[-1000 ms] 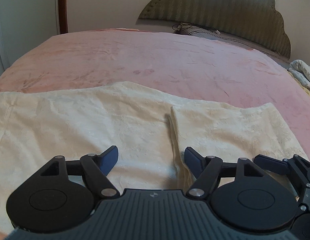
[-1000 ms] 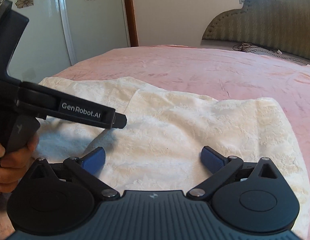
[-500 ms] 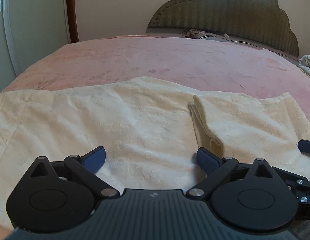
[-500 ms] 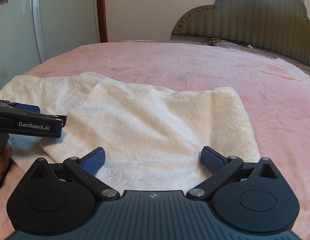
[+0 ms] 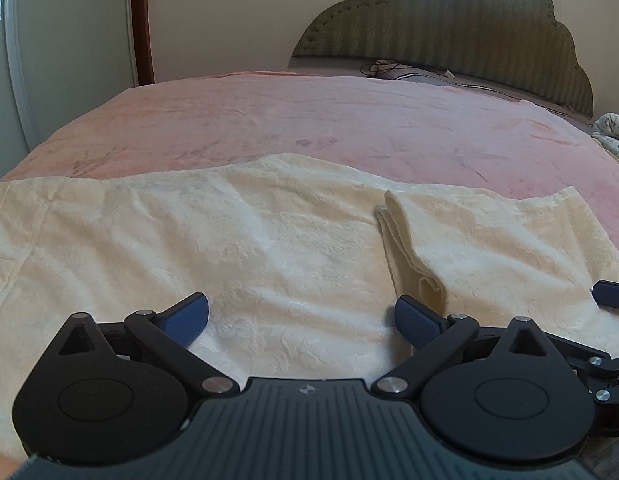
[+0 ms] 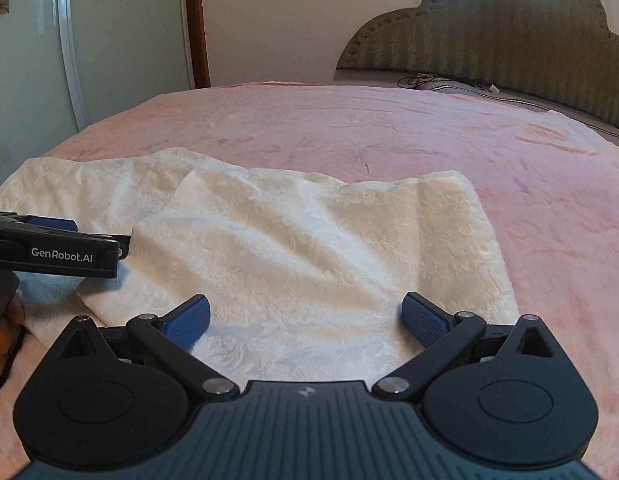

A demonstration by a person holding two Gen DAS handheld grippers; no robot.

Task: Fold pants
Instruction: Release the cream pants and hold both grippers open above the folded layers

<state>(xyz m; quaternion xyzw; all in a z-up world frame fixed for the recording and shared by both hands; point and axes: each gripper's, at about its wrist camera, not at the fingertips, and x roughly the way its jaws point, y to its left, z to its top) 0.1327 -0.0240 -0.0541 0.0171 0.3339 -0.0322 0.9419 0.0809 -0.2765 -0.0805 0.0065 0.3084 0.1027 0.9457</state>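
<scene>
Cream textured pants point(image 5: 237, 240) lie flat on the pink bedspread point(image 5: 309, 120), with one end folded over as a flap on the right point(image 5: 489, 236). In the right wrist view the folded flap point(image 6: 317, 240) lies on top of the lower layer point(image 6: 89, 188). My left gripper point(image 5: 301, 316) is open and empty just above the pants, its right finger beside the flap's folded edge. My right gripper point(image 6: 305, 316) is open and empty over the flap's near edge. The left gripper's body point(image 6: 61, 252) shows at the left of the right wrist view.
A green padded headboard point(image 5: 449, 28) stands at the far end with cables point(image 5: 389, 68) in front of it. A wardrobe door point(image 6: 37, 60) and wooden frame point(image 6: 193, 24) are at the left. A patterned cloth bundle point(image 5: 613, 136) lies at the right edge.
Both grippers have drawn back and levelled out, so more of the bed and pants shows. The left gripper's jaws opened wider than one second ago. The pants lie unmoved.
</scene>
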